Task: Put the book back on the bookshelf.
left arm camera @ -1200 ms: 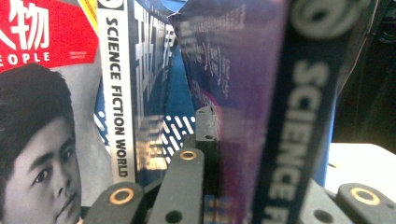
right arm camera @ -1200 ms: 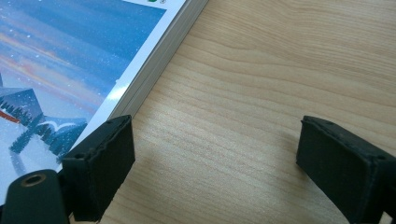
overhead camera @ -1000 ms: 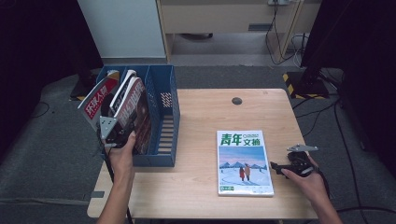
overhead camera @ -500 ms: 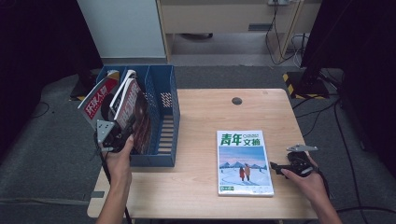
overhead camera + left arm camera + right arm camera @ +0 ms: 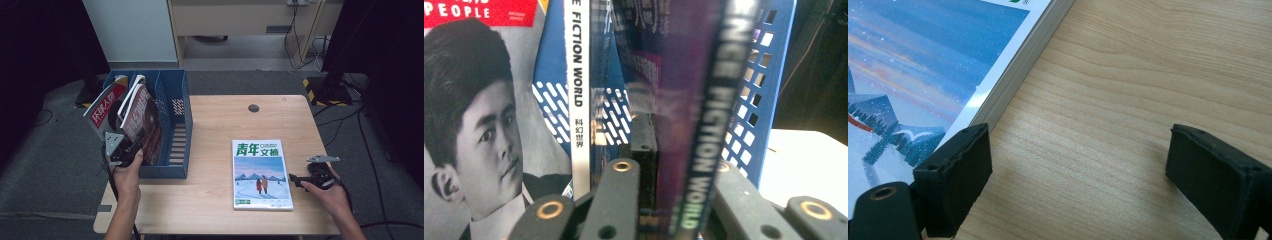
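Left gripper (image 5: 121, 150) is clamped on the lower spine edge of a dark Science Fiction World magazine (image 5: 146, 125), holding it tilted in the left slot of the blue file rack (image 5: 175, 125). In the left gripper view the magazine's spine (image 5: 709, 150) runs up between the two black jaws, blurred and close, with another white-spined copy (image 5: 576, 100) and a red-topped People magazine (image 5: 479, 115) leaning just beside it in the same compartment.

Right gripper (image 5: 305, 179) rests spread apart on the wooden table (image 5: 220, 120), gripping nothing, its near jaw just beside the edge of the blue-covered snow-scene magazine (image 5: 261, 172) that lies flat on the table.

Risks, as I judge them: the held magazine leans rather than stands, so letting go now may let it slump against its neighbours or push the two outer magazines further over the rack's left wall. A thin spine pinched low can also buckle or slide out of the jaws if it is pushed down against the rack floor. The rack sits at the table's left edge, so a hard shove sideways could shift it toward the drop
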`<move>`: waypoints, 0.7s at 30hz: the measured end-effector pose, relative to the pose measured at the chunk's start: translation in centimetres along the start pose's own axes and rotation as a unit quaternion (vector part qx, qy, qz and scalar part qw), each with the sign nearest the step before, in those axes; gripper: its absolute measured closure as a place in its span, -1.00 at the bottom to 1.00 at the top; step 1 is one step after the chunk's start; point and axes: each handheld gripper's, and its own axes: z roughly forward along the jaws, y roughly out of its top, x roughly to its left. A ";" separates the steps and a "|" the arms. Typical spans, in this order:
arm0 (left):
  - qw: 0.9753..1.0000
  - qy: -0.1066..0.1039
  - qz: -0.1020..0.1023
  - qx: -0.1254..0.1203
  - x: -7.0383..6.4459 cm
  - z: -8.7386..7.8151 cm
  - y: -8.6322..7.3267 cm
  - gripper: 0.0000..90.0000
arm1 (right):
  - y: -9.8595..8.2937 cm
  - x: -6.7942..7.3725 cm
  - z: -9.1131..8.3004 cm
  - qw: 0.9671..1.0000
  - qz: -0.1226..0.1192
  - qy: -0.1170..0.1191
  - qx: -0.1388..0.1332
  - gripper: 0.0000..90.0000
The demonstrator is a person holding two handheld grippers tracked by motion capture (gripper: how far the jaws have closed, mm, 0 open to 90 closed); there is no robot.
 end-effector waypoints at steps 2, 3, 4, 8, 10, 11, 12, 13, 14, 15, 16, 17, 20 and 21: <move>1.000 0.000 0.000 -0.002 0.0 0.1 0.1 0.87 | 0.0 0.0 0.0 1.000 0.001 0.000 0.000 -0.74; 1.000 0.002 0.000 -0.003 0.0 0.2 0.1 0.87 | 0.0 0.0 0.0 1.000 0.000 0.000 0.000 -0.75; 1.000 0.002 0.000 -0.003 0.0 0.3 0.1 0.87 | 0.0 0.0 0.0 1.000 0.001 0.001 0.001 -0.74; 1.000 0.003 0.001 -0.010 -0.1 0.8 0.2 0.87 | 0.0 0.0 0.0 1.000 0.001 0.001 0.001 -0.74; 1.000 0.004 0.001 -0.013 -0.2 1.0 0.3 0.87 | 0.0 0.0 0.1 1.000 0.002 -0.001 0.000 -0.74; 1.000 0.004 0.002 -0.013 -0.3 1.0 0.3 0.87 | 0.0 0.0 0.1 1.000 0.005 -0.001 0.001 -0.74; 1.000 0.003 0.002 -0.014 -0.4 1.2 0.4 0.87 | 0.0 0.0 0.1 1.000 0.006 -0.001 0.001 -0.74; 1.000 0.003 0.003 -0.015 -0.4 1.3 0.5 0.87 | 0.0 0.0 0.1 1.000 0.006 -0.001 0.001 -0.74; 1.000 0.003 0.003 -0.015 -0.5 1.4 0.6 0.87 | 0.0 0.0 0.1 1.000 0.006 -0.002 0.001 -0.74; 1.000 0.005 0.005 -0.015 -0.5 1.5 0.7 0.87 | -0.1 0.0 0.1 1.000 0.006 -0.001 0.003 -0.74; 1.000 0.003 0.007 -0.017 -0.5 1.7 0.8 0.87 | -0.1 0.0 0.1 1.000 0.003 0.000 0.003 -0.75; 1.000 0.005 0.012 -0.016 -0.5 1.8 0.9 0.87 | -0.1 0.0 0.1 1.000 0.002 0.001 0.005 -0.74; 1.000 0.009 0.010 -0.019 -0.3 2.1 1.1 0.87 | 0.0 0.0 0.1 1.000 0.001 0.001 0.004 -0.74; 1.000 0.007 0.008 -0.021 -0.2 2.2 1.1 0.87 | -0.1 0.0 0.1 1.000 0.002 0.001 0.005 -0.75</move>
